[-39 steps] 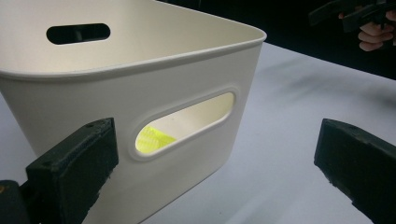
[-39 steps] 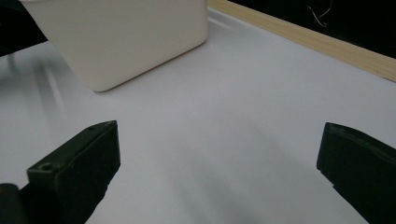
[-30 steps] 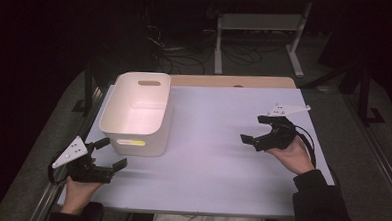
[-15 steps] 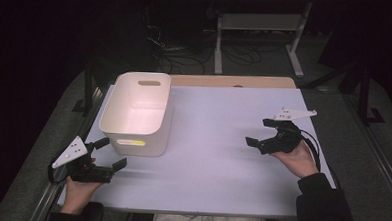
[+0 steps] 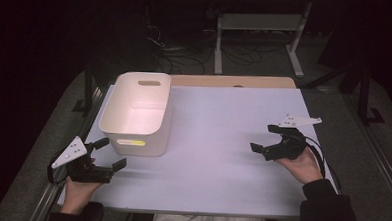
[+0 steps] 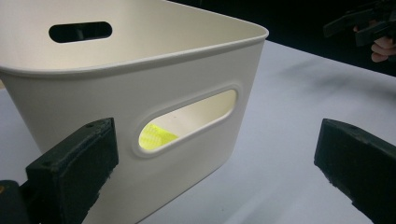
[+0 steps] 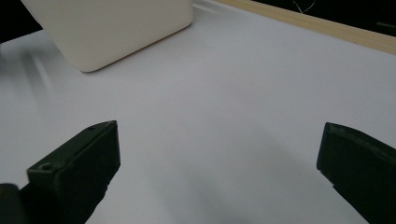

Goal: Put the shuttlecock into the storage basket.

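The white bin (image 5: 138, 113) sits on the left part of the table (image 5: 222, 141), near the far-left corner, upright, open top, w/ an oval handle slot in each short end. Thru the near slot, in the left gripper view, something yellow (image 6: 156, 136) lies on the bin floor; too little shows to say what it is.

The left gripper (image 5: 104, 159) rests just in front of the bin's near end, jaws wide apart, holding nothing. Its own view has the bin wall (image 6: 140, 93) close up between the jaws, near slot roughly centred. The right gripper (image 5: 269, 139) hovers over the right part of the table, well apart from the bin, jaws also wide apart & empty; its view looks across bare tabletop to the bin's corner (image 7: 116, 28).

Handling, as a judgement: bin looks like thin moulded plastic, so light, fairly stiff at the rolled rim, walls prob. flex a bit if squeezed mid-panel. Surface is smooth & glossy, so likely slippery under hard pads, and walls taper down, so a side pinch could slide. Best hold: one jaw thru the handle slot, other over the rim above it, or pinch the rim edge. With so little inside, it'd likely skid on the table if pushed rather than lifted. Not fragile.
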The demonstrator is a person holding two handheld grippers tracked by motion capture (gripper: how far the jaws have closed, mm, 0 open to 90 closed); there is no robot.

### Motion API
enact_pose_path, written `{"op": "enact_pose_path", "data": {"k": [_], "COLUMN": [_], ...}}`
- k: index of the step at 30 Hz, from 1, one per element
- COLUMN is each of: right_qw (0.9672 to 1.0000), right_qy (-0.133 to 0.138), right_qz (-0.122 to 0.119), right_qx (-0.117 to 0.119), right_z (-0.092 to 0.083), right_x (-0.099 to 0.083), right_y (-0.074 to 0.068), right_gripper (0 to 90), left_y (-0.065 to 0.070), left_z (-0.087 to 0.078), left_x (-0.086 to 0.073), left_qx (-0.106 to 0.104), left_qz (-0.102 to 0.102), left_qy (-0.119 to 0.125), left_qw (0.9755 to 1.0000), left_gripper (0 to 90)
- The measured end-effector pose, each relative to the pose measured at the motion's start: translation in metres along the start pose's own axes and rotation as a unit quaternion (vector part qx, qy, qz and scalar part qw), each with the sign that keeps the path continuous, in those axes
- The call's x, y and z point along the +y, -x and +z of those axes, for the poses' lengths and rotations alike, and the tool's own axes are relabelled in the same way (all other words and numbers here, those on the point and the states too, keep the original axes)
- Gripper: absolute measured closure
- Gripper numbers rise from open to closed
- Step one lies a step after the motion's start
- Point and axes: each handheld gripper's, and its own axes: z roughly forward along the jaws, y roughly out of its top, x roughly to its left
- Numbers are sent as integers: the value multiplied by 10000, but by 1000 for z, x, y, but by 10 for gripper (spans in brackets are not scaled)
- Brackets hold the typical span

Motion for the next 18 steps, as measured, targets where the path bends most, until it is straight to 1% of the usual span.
{"op": "enact_pose_path", "data": {"k": [5,12,18], "right_qw": [10000,9999,9998], "right_qy": [43,-42,-75], "right_qz": [55,115,90], "right_qx": [-52,-120,-175], "right_z": [-6,-11,-14], "right_x": [-8,-19,-26], "right_y": [2,4,3], "right_gripper": [0,0,0], "left_y": [0,0,0], "left_z": [0,0,-1], "left_x": [0,0,0], "left_qx": [5,-5,-9], "left_qz": [-2,-8,-3], "left_qy": [5,14,17], "left_qw": [10000,10000,10000], "left_gripper": [0,0,0]}}
